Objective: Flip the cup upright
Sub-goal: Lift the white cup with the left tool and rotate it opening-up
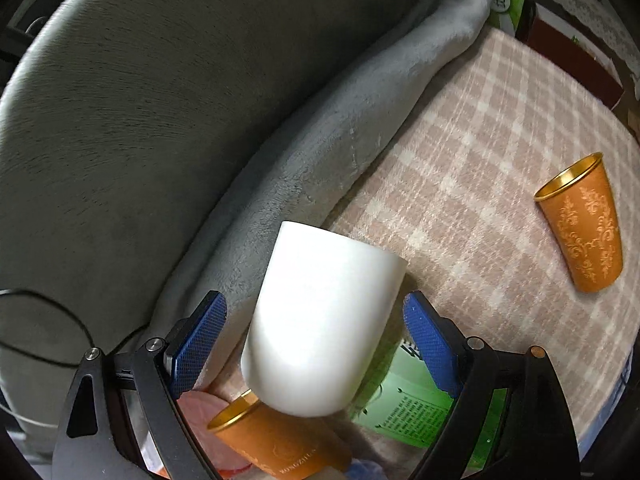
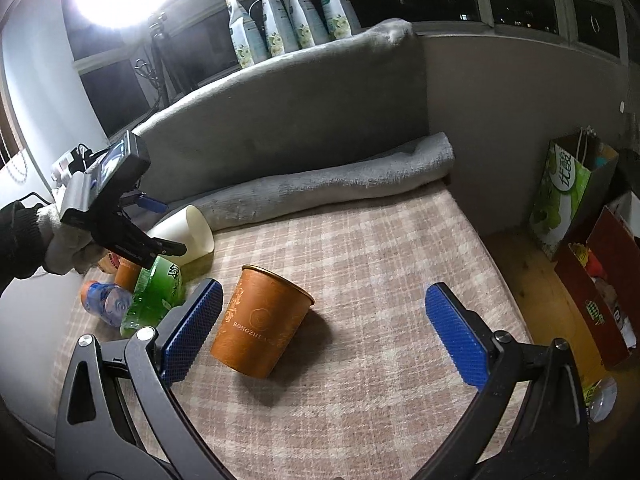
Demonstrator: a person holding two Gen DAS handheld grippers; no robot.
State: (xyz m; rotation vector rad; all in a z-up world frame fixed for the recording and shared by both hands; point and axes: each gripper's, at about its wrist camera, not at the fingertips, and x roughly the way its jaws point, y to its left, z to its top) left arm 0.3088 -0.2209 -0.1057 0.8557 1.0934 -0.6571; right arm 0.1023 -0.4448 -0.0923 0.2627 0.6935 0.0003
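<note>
A white cup [image 1: 320,328] lies tilted on its side between the blue pads of my left gripper [image 1: 316,320], which is open with gaps on both sides. In the right wrist view the same cup [image 2: 188,232] rests by the grey roll, mouth toward the right. An orange cup [image 2: 260,324] with gold print stands upright on the checked cloth [image 2: 380,300], just right of my right gripper's left pad. My right gripper [image 2: 324,312] is open and empty. That orange cup also shows in the left wrist view [image 1: 580,224].
A second orange cup [image 1: 272,440], a green packet [image 1: 404,408] and a blue-patterned pouch [image 2: 108,304] lie by the white cup. A rolled grey blanket [image 2: 328,184] and a grey backrest [image 2: 280,120] line the far side. Bags and boxes [image 2: 568,196] stand at the right edge.
</note>
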